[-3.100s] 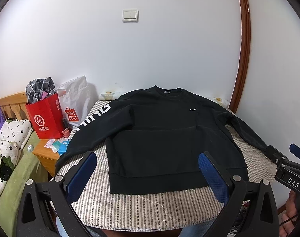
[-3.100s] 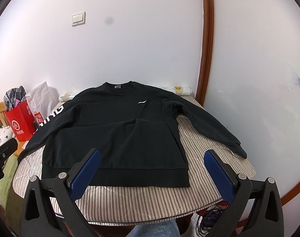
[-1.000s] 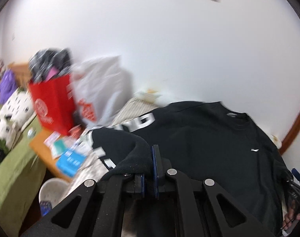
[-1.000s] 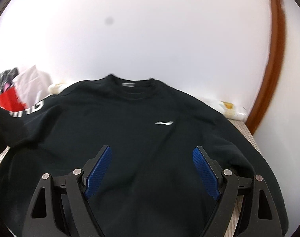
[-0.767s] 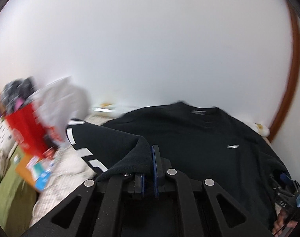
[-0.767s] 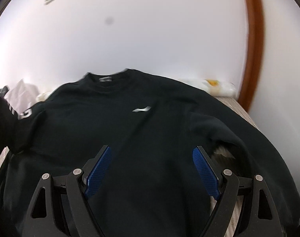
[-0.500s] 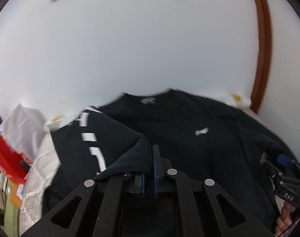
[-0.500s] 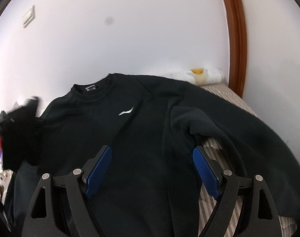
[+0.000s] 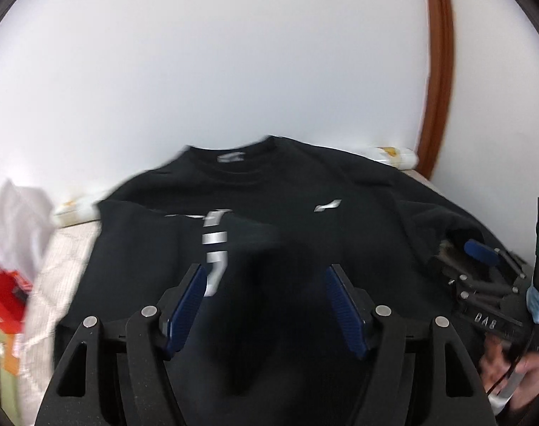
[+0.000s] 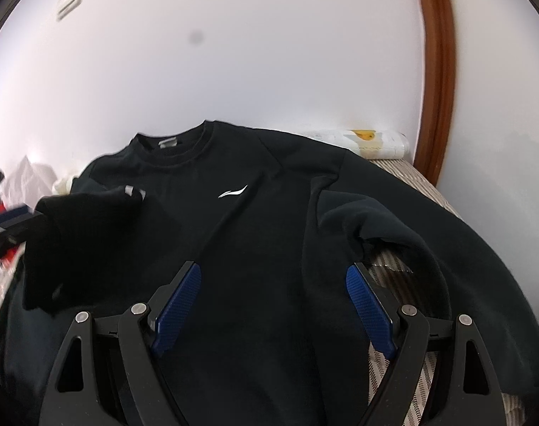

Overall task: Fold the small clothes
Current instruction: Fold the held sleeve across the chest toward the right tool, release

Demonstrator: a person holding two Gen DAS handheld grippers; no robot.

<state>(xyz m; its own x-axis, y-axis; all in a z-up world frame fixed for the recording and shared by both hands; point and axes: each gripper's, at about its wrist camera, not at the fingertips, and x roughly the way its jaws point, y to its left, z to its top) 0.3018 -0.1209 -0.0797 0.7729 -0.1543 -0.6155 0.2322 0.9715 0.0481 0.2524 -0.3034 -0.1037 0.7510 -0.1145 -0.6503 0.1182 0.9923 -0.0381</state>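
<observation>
Blurred sleeve cuff between just-opened left tongs; contact unclear.

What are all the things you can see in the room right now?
Sweatshirt: one, black, spread on the bed, lettered sleeve lying across its chest.
Bed cover: one, striped, under the sweatshirt.
Light switch: one, white, on the wall.
Door frame: one, brown, right.
Plastic bag: one, white, left.
Shopping bag: one, red, left.
Left tongs: blue pads, jaws just opened, sleeve loose between them.
Right tongs: blue pads, open, above the sweatshirt.
Hand: one, lower right.
</observation>
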